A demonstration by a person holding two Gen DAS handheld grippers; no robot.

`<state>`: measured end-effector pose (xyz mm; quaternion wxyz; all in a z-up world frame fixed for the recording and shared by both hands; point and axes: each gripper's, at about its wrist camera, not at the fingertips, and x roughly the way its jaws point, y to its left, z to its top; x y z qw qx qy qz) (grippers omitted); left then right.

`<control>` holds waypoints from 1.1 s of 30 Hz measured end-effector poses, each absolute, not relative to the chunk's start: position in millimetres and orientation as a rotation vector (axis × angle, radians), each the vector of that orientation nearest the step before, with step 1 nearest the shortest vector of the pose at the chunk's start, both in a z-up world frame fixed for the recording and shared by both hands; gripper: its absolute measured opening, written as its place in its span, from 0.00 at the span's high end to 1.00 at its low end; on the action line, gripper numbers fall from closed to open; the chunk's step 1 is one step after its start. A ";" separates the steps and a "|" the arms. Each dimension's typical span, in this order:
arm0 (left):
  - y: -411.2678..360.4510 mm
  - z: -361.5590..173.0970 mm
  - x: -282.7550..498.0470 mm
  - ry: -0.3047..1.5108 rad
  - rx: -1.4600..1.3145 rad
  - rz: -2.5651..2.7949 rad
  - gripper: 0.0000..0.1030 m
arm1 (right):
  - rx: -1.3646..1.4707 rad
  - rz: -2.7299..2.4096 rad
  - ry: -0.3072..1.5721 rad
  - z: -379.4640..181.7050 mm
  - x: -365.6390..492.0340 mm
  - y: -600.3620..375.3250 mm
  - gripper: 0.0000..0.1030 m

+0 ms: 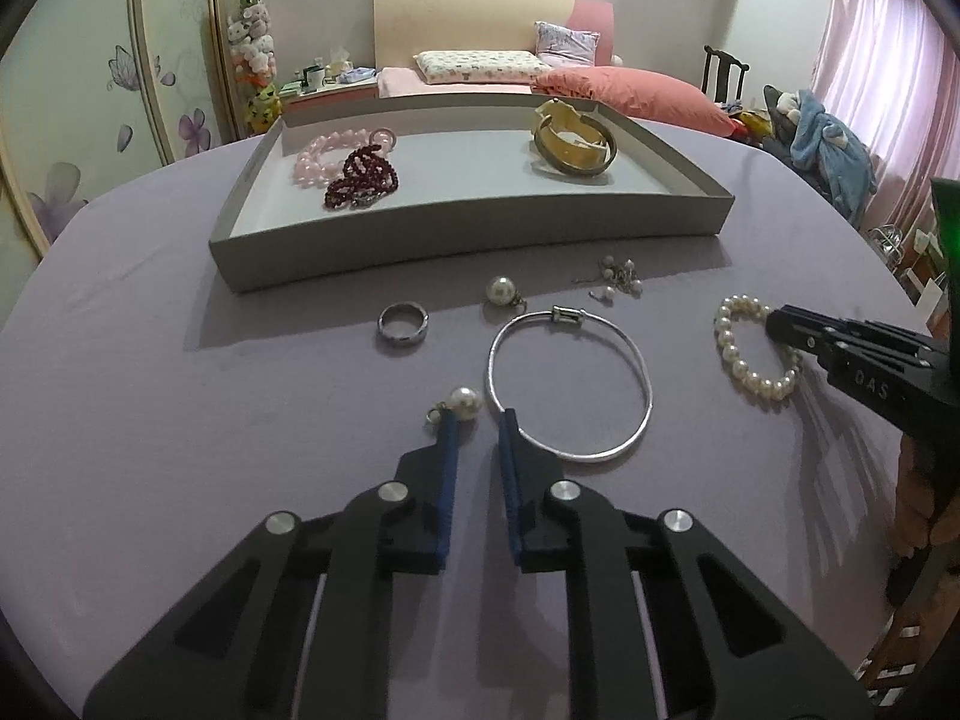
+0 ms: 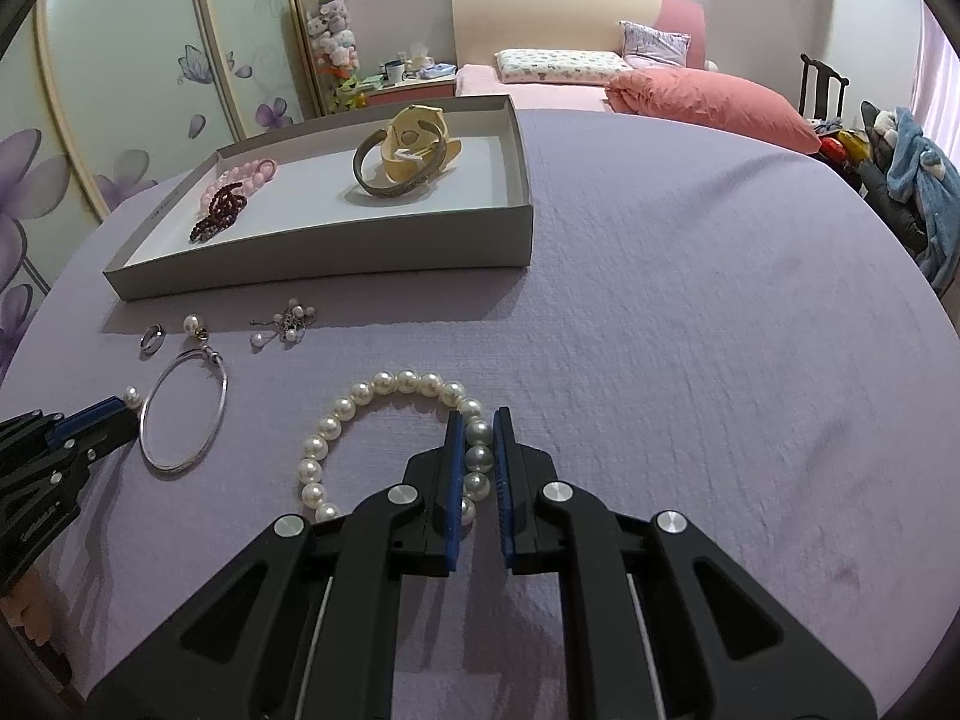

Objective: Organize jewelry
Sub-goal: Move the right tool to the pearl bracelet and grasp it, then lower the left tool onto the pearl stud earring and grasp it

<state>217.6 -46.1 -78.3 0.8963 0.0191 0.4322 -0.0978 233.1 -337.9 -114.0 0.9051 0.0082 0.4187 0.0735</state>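
Note:
A grey tray point(image 1: 468, 228) holds a pink bead bracelet point(image 1: 324, 153), a dark red bead strand point(image 1: 360, 177) and gold bangles point(image 1: 573, 138). On the purple cloth lie a silver ring point(image 1: 402, 324), a pearl earring point(image 1: 501, 291), a pearl cluster point(image 1: 618, 282), a silver bangle point(image 1: 570, 381), another pearl earring point(image 1: 465, 403) and a white pearl bracelet point(image 2: 390, 432). My left gripper point(image 1: 479, 429) is open, its fingertips just before the near earring. My right gripper point(image 2: 478, 429) straddles the pearl bracelet's right side, jaws narrowly apart around the beads.
The tray point(image 2: 336, 252) sits at the far left of the cloth in the right wrist view. A bed with pink pillows point(image 1: 624, 90) stands behind the table. A chair with blue clothes point(image 1: 828, 138) is at the right, a wardrobe point(image 1: 72, 120) at the left.

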 end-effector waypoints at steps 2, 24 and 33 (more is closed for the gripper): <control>-48.3 -77.8 219.8 0.895 0.042 -0.201 0.86 | 0.022 0.154 0.865 -114.1 233.0 -338.5 0.90; -46.6 -74.4 230.0 0.888 0.017 -0.196 0.99 | 0.028 0.158 0.866 -113.8 233.1 -338.7 0.90; -17.5 -67.1 212.2 0.845 0.022 -0.191 0.99 | 0.027 0.157 0.866 -113.8 233.1 -338.8 0.90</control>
